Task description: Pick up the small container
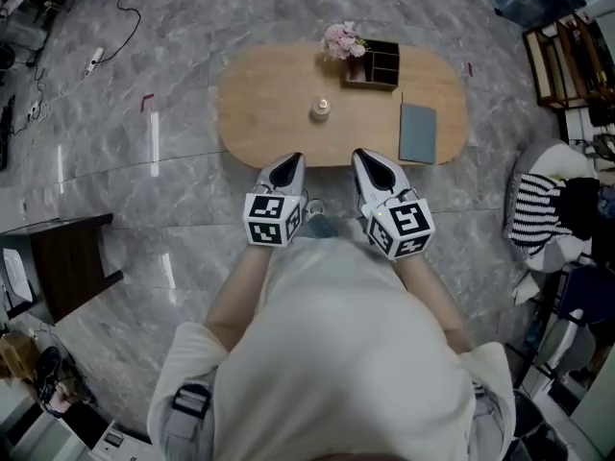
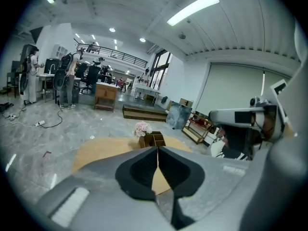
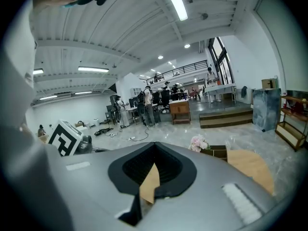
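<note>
The small container [image 1: 319,109], a pale round jar, stands near the middle of the oval wooden table [image 1: 259,113]. My left gripper [image 1: 292,159] and right gripper [image 1: 363,155] hover side by side at the table's near edge, short of the jar and pointing toward it. Both are shut and hold nothing. In the left gripper view the left gripper [image 2: 158,149] has its jaws together over the table [image 2: 96,150]. In the right gripper view the right gripper [image 3: 154,145] is shut as well. Neither gripper view shows the jar.
Pink flowers [image 1: 342,39] and a dark wooden organizer [image 1: 375,63] sit at the table's far edge, and a grey-blue book [image 1: 417,133] lies on its right side. A dark side table [image 1: 67,257] stands at left. Striped clothing [image 1: 538,209] lies on a chair at right.
</note>
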A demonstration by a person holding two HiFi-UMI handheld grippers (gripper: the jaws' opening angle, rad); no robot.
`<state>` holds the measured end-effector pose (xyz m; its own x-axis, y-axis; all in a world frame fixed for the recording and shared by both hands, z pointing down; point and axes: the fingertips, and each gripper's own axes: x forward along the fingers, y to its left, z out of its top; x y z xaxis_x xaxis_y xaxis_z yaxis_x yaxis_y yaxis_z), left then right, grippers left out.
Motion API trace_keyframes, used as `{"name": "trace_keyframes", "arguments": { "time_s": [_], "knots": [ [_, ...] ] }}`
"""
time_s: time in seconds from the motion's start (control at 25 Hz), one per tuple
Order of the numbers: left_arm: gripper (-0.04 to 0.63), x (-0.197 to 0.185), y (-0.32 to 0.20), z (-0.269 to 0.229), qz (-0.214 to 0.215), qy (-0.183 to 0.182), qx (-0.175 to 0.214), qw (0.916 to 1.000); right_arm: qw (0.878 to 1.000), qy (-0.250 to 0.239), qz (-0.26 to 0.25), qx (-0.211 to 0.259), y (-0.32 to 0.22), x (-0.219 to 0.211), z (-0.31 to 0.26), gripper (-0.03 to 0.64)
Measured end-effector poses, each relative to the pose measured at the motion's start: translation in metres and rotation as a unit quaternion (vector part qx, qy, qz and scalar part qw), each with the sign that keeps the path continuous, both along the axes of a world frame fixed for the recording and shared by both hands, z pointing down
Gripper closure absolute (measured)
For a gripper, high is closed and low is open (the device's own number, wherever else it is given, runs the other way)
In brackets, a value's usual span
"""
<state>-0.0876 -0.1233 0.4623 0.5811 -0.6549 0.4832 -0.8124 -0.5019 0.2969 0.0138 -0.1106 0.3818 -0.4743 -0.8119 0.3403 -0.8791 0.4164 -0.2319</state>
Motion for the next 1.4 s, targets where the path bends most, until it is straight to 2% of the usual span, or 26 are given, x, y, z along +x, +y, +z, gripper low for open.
{"name": "trace_keyframes", "arguments": {
  "time_s": [0.2, 0.32, 0.6, 0.76, 1.0, 1.16, 1.4],
  "knots": [
    [0.566, 0.008, -0.025, 0.021, 0.032, 0.008, -0.011, 0.9994, 1.0, 0.005, 0.018, -0.021, -0.023, 0.002, 0.013, 0.618],
    [0.48, 0.018, -0.04, 0.042, 0.05, 0.001, -0.017, 0.9986, 0.999, 0.007, 0.02, -0.036, -0.035, 0.001, 0.024, 0.618],
    [0.337, 0.038, -0.073, 0.101, 0.068, -0.015, -0.032, 0.9971, 0.998, 0.008, 0.018, -0.068, -0.055, 0.006, 0.057, 0.618],
    [0.309, 0.047, -0.091, 0.139, 0.076, -0.044, -0.019, 0.9959, 0.996, 0.004, 0.019, -0.088, -0.064, 0.017, 0.082, 0.618],
    [0.287, 0.058, -0.116, 0.206, 0.082, -0.086, -0.032, 0.9924, 0.993, 0.013, 0.016, -0.119, -0.083, 0.04, 0.127, 0.618],
    [0.287, 0.064, -0.135, 0.244, 0.077, -0.097, -0.04, 0.9915, 0.992, 0.019, 0.011, -0.128, -0.102, 0.051, 0.154, 0.618],
    [0.222, 0.076, -0.154, 0.289, 0.084, -0.097, -0.048, 0.9906, 0.989, 0.024, 0.004, -0.146, -0.115, 0.06, 0.196, 0.618]
  ]
}}
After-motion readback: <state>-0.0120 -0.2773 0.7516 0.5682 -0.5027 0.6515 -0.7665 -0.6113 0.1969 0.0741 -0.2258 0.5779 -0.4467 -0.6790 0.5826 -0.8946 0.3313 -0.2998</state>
